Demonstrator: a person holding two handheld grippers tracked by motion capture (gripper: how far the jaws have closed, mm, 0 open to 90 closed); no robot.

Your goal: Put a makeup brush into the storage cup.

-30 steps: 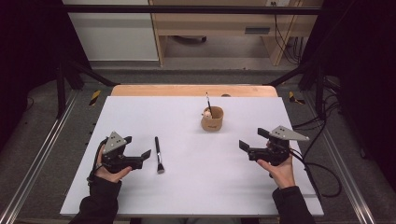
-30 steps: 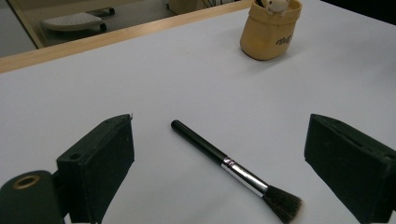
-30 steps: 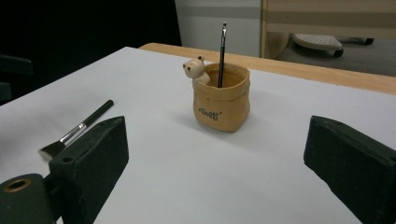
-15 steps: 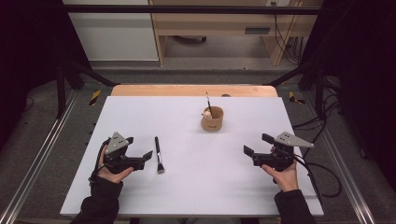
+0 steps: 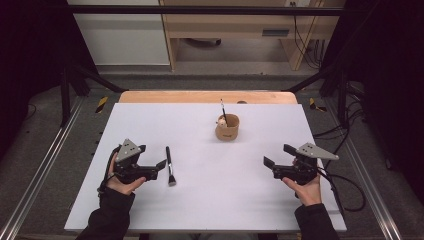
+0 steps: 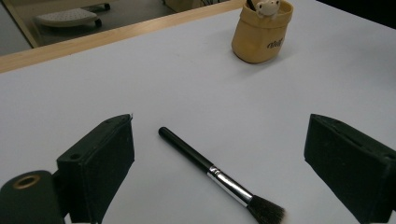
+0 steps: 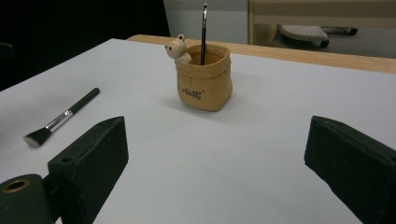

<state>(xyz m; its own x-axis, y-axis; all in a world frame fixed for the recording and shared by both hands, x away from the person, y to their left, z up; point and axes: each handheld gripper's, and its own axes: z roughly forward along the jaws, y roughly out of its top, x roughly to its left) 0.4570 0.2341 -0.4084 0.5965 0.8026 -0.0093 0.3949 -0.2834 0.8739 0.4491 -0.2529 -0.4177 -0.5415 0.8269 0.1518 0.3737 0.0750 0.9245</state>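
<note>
A black-handled makeup brush (image 5: 169, 165) lies flat on the white table (image 5: 210, 200), bristles toward the person. My left gripper (image 5: 161, 164) sits just left of it, open, with nothing between its jaws; in the left gripper view the brush (image 6: 219, 176) lies between and ahead of the jaws. A tan pouch-shaped holder (image 5: 227, 128) with a small bear figure stands mid-table, holding a thin upright brush (image 5: 223, 111). My right gripper (image 5: 278, 155) rests at the right, open and empty, facing the holder (image 7: 204, 76).
A wooden strip (image 5: 207, 97) borders the table's far edge. Cables (image 5: 345, 187) trail off the right side. Metal frame rails run along both sides, and a wooden bench (image 5: 235, 30) stands beyond the table.
The right gripper has drawn back toward the person and slightly rightward. The left gripper and the brush have stayed in place.
</note>
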